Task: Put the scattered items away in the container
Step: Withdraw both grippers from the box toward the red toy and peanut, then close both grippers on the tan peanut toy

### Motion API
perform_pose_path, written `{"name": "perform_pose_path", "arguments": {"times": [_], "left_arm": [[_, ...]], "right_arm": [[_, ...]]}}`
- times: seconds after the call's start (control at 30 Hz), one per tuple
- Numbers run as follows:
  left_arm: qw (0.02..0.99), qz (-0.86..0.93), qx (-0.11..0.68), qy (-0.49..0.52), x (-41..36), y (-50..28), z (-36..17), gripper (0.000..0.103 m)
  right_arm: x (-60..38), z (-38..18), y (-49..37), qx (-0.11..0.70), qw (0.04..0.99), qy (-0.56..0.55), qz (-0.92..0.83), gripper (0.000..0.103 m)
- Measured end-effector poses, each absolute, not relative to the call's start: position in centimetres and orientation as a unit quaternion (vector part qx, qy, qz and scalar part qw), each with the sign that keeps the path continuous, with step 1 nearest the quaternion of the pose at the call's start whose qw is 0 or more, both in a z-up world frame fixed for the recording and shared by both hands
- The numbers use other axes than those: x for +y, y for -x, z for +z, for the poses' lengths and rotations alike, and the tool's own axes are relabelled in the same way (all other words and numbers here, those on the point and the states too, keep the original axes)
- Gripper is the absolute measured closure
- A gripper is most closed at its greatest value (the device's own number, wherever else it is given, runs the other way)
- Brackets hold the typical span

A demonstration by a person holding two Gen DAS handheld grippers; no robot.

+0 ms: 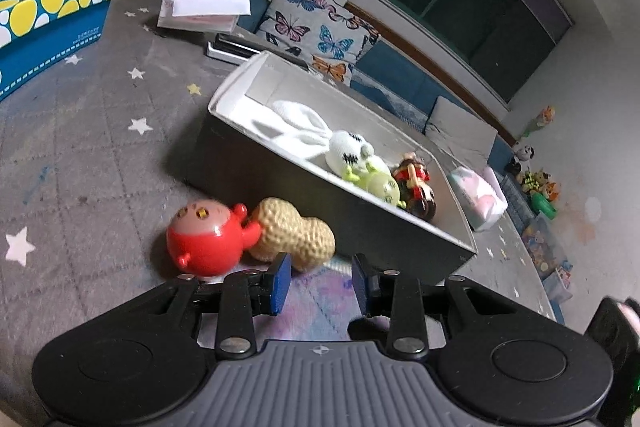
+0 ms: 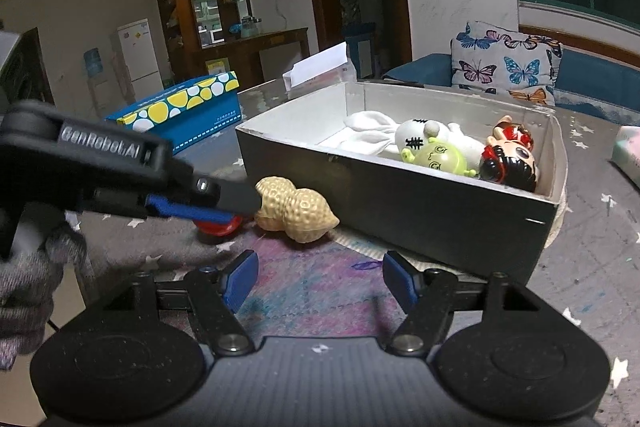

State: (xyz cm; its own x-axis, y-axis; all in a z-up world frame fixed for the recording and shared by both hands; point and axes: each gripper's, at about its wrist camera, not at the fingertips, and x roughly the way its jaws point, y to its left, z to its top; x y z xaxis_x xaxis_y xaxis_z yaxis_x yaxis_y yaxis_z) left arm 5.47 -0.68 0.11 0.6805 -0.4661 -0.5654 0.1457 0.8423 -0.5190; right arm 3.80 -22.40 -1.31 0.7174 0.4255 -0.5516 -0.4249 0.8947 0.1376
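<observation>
Counter [image 2: 592, 267]: grey starred cloth. Container [image 2: 400, 203]: open box holding several toys. Peanut toy [image 1: 294, 233]: outside, touching the box wall at its 7 o'clock; probably light, stiff, bumpy, best gripped at the narrow waist. Red round toy [image 1: 208, 241]: touching the peanut at its 9 o'clock, likely slippery. Left gripper [image 1: 320, 283] and right gripper [image 2: 316, 281]: fingers apart, empty.

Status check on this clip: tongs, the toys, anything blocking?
Both tongs, left and right, open, empty. Peanut toy and red toy outside the box. Left tongs partly hide the red toy from the right.
</observation>
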Motion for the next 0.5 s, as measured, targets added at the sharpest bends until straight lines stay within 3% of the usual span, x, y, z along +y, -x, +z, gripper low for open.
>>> {"name": "perform_pose_path", "arguments": {"times": [0.5], "left_arm": [[0.892, -0.161, 0.349, 0.24, 0.7, -9.6, 0.6, 0.068]], "right_arm": [[-21.2, -1.9, -5.2, 0.304, 0.923, 0.006, 0.236, 0.032]]}}
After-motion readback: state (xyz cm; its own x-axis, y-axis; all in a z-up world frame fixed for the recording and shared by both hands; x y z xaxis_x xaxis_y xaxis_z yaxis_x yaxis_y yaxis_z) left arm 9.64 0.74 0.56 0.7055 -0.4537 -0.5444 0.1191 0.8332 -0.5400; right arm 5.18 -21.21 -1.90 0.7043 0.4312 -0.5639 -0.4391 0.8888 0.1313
